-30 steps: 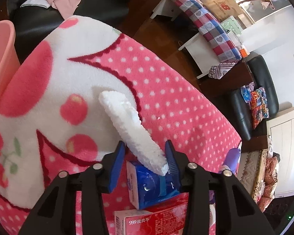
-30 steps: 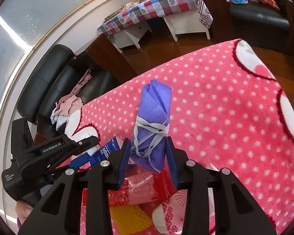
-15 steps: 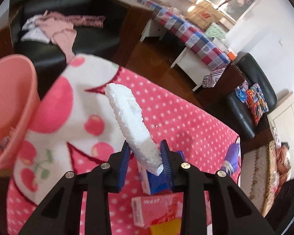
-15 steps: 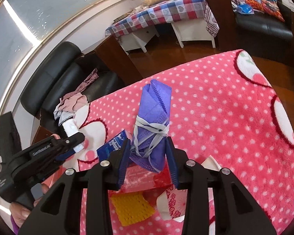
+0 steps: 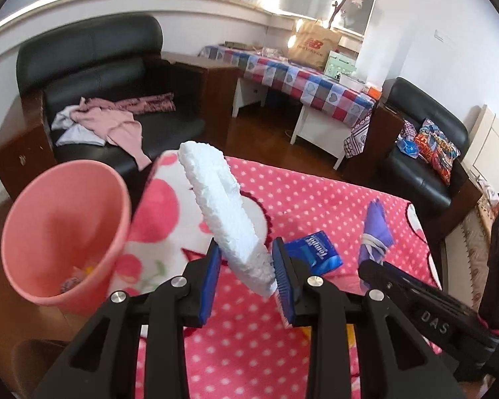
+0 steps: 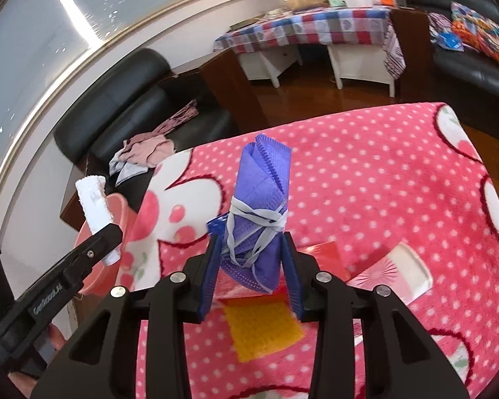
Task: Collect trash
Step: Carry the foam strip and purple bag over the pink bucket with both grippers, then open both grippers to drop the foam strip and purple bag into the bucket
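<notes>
1. Left wrist view: left gripper was clamped on a white foam strip, blue pads pressing its lower end, jaws part-closed to the strip's width. Strip stuck up toward 11 o'clock, clear of the blanket.
2. Pink bin sat at 9 o'clock from the foam, off the edge of the pink dotted blanket, mouth tilted toward the cam; a few bits lay in the bottom, too blurred to ID.
3. Blue tissue pack lay on the blanket just at 3 o'clock of the left gripper's fingers.
4. Right gripper came in from 4 o'clock in that view, w/ the purple mask bundle held up from its tip.
5. Right wrist view: right gripper was closed on the purple mask bundle, a folded mask tied round w/ its own white ear loops. Pads squeezed its lower part; the top stood up toward 12 o'clock, lifted off the blanket.
6. Under the right gripper, on the blanket: a yellow mesh piece at 6 o'clock, a red packet at 4 o'clock, a pink-and-white box further toward 3 o'clock.
7. Left gripper w/ the foam strip showed at 9 o'clock, in front of the pink bin.
8. Black sofa w/ clothes at 11 o'clock beyond the bin.
</notes>
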### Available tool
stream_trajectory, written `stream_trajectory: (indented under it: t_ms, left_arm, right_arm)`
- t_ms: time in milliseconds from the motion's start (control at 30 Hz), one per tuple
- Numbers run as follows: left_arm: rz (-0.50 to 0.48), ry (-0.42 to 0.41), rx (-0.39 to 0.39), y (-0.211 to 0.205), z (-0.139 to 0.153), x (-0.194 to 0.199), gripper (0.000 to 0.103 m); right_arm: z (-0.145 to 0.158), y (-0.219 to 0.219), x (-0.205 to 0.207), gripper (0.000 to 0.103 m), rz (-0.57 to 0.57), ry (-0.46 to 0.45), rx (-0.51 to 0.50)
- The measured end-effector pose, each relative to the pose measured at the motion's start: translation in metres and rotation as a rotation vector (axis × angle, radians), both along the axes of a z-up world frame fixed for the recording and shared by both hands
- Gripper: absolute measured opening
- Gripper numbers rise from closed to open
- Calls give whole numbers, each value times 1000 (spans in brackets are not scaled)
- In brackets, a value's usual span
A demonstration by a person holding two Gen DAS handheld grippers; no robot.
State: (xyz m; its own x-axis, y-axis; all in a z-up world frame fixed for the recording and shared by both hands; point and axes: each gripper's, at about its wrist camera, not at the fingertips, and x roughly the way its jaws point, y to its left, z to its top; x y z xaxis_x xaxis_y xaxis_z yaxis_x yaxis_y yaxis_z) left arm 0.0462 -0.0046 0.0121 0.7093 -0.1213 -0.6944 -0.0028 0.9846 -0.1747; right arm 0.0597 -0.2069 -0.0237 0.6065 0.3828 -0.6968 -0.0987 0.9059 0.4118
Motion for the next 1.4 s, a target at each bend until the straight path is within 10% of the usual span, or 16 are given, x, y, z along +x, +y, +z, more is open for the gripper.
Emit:
stream_trajectory:
  t_ms: [1400]
  left_arm:
    - [344,-79,5,211,-4,-65,31]
  right_arm:
    - [29,240,-2,37,468,-133,-94]
